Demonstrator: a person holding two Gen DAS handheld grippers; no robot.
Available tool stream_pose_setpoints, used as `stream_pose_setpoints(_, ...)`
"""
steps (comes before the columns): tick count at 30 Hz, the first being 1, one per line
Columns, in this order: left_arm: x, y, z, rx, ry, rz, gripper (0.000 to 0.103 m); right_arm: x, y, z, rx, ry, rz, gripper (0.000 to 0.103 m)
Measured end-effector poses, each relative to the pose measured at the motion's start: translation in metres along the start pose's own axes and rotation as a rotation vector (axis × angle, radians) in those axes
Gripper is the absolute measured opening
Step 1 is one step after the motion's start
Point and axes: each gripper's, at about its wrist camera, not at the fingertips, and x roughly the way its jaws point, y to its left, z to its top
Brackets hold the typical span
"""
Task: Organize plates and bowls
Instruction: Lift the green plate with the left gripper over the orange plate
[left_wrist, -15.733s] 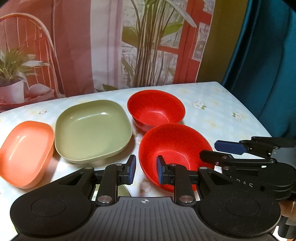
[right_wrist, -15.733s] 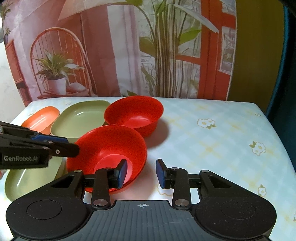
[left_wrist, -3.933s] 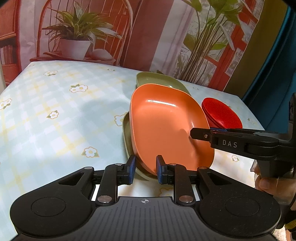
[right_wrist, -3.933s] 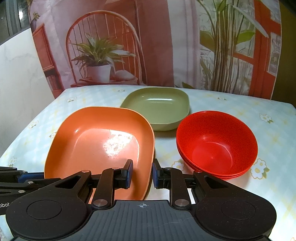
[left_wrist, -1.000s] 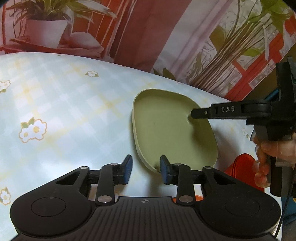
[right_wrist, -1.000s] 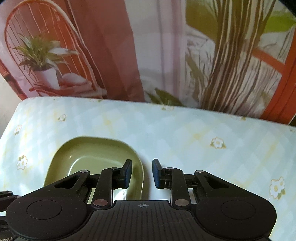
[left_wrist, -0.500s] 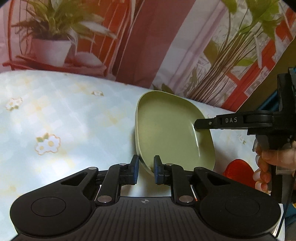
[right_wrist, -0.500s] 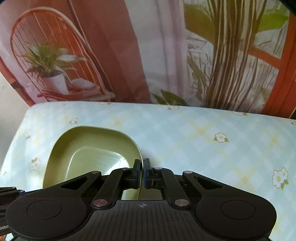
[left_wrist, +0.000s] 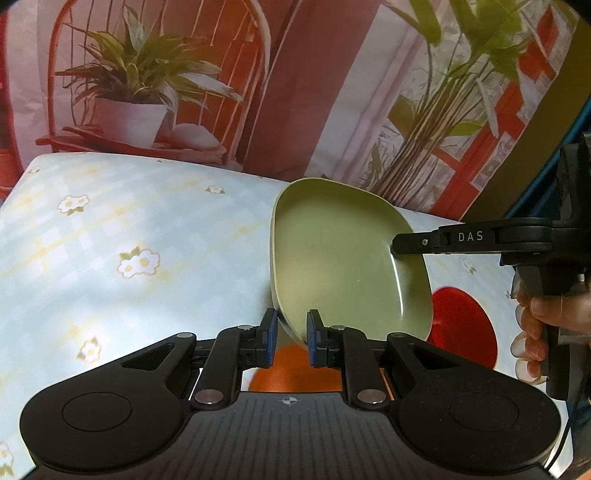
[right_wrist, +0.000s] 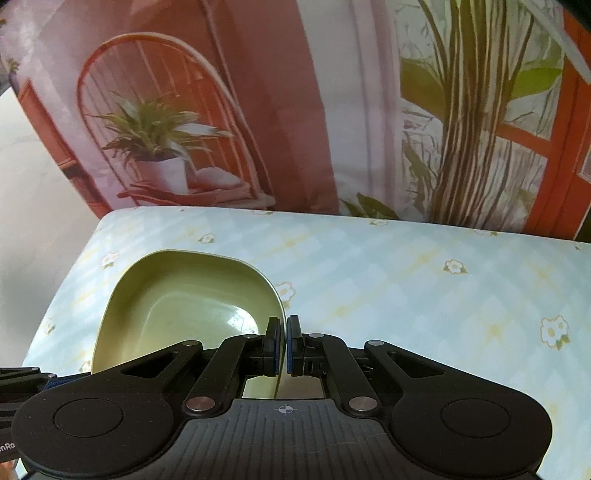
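A square green plate (left_wrist: 332, 251) hangs tilted above the table, held from two sides. My left gripper (left_wrist: 290, 338) is shut on its near rim. My right gripper (left_wrist: 397, 247) reaches in from the right and pinches the far-right rim. In the right wrist view the same green plate (right_wrist: 177, 306) lies to the left, with my right gripper (right_wrist: 282, 345) shut on its right edge. Below the plate, an orange plate (left_wrist: 288, 373) shows between my left fingers. Stacked red bowls (left_wrist: 461, 328) sit to its right.
The table (left_wrist: 110, 229) wears a pale blue checked cloth with small flowers. A printed backdrop (right_wrist: 295, 110) of a chair and plants hangs right behind its far edge. A person's hand (left_wrist: 535, 321) holds the right gripper's handle at the right of the left wrist view.
Both grippers closed on the green plate's rim, then raised it off the table and drew it back. The orange plate and red bowls have come into the left wrist view.
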Motion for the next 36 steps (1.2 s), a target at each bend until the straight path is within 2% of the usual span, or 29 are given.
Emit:
stream_pose_setpoints(18, -0.045, -0.001, -0.055, -0.012, -0.004, 0.003, 0.018, -0.036, 0.025, -0.058, -0.046, 0.003, 0.016, 0.003)
stream_pose_setpoints(36, -0.046, -0.002, -0.081, -0.023, 0.042, -0.009, 0.019, -0.031, 0.031, -0.089, -0.086, 0.059, 0.006, 0.004)
